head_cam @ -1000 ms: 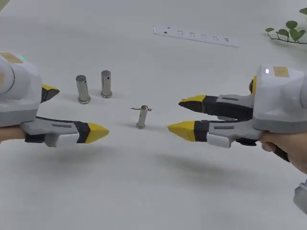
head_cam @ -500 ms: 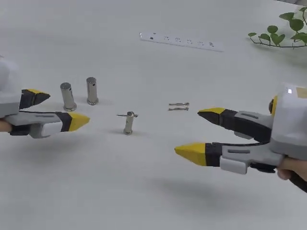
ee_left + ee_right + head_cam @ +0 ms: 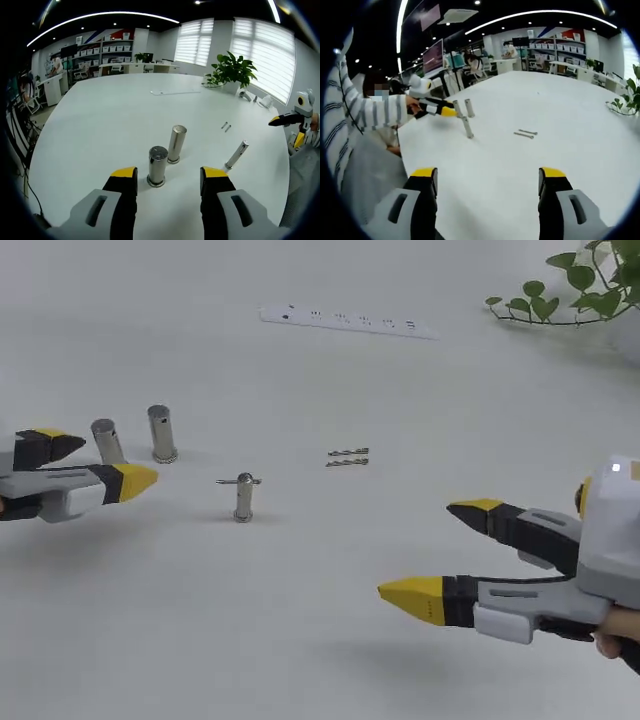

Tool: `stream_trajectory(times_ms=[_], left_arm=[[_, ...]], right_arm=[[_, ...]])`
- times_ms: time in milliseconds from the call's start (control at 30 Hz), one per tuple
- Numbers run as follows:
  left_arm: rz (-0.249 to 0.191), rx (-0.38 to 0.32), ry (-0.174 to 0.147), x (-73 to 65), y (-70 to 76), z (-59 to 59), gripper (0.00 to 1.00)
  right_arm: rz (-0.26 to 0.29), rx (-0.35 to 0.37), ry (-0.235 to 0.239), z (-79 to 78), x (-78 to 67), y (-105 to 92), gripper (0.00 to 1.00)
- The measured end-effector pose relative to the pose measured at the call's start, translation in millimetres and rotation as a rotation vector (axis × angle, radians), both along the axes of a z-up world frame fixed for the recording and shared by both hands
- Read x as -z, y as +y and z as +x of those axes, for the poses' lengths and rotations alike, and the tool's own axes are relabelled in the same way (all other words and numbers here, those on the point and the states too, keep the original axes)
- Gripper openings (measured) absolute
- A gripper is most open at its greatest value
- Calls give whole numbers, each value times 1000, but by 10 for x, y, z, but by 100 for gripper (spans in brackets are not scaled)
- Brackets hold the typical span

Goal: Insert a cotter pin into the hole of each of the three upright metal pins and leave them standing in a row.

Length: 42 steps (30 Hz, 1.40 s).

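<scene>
The left gripper (image 3: 118, 462) hung with its yellow-tipped jaws spread wide and nothing between them, low over the white table (image 3: 300, 640), well to the left of the pinned metal pin (image 3: 243, 500). That pin stood upright with a cotter pin (image 3: 238, 481) lying level through the hole near its top, and I took it as the marker for everything else. Left of it and a little farther back stood two bare metal pins, side by side and close together: the nearer one (image 3: 106, 441) just beyond the left gripper's tips, the other one (image 3: 161, 433) beside it on the side toward the pinned pin. In the left gripper view the nearer bare pin stood just ahead of the gap between the jaws. To the right of the pinned pin, a little farther back, two loose cotter pins (image 3: 347, 457) lay flat and parallel, nearly touching. The right gripper (image 3: 416, 548) was gaping just as wide, holding nothing, well apart from the pinned pin on its right and nearer the person. Far behind the pinned pin lay a white power strip (image 3: 348, 322), with a leafy plant (image 3: 575, 285) off to its right.
</scene>
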<state>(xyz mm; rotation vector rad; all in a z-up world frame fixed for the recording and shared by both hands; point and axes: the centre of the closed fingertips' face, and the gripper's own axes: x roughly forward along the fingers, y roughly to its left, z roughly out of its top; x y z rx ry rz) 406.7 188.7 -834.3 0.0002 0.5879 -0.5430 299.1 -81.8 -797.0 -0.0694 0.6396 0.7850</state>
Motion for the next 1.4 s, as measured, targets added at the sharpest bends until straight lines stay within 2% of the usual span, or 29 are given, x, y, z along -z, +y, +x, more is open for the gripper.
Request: stream_trajectory(times_ms=[100, 233, 433, 567, 800, 967, 1067, 1167, 1400], left_arm=[[1, -7, -8, 6, -11, 32, 44], [3, -23, -8, 29, -10, 68, 42], [21, -12, -1, 85, -47, 68, 38], [34, -19, -7, 91, -28, 86, 34], [50, -37, -4, 127, 12, 116, 25], [43, -65, -1, 133, 57, 146, 19], [24, -85, 3, 121, 108, 173, 14], [1, -86, 11, 113, 109, 170, 13], [49, -73, -14, 108, 96, 172, 12]], right_arm=[[16, 37, 18, -35, 6, -60, 88], [-3, 69, -11, -53, -6, -132, 88], [-4, 104, -21, -49, -50, -199, 89], [2, 118, -18, -48, -70, -208, 94], [56, 166, -5, -40, -104, -190, 95], [54, 165, -2, -46, -86, -179, 95], [70, 174, 1, -41, -91, -179, 94], [64, 175, 3, -49, -81, -182, 94], [91, 203, 9, -51, -82, -177, 92]])
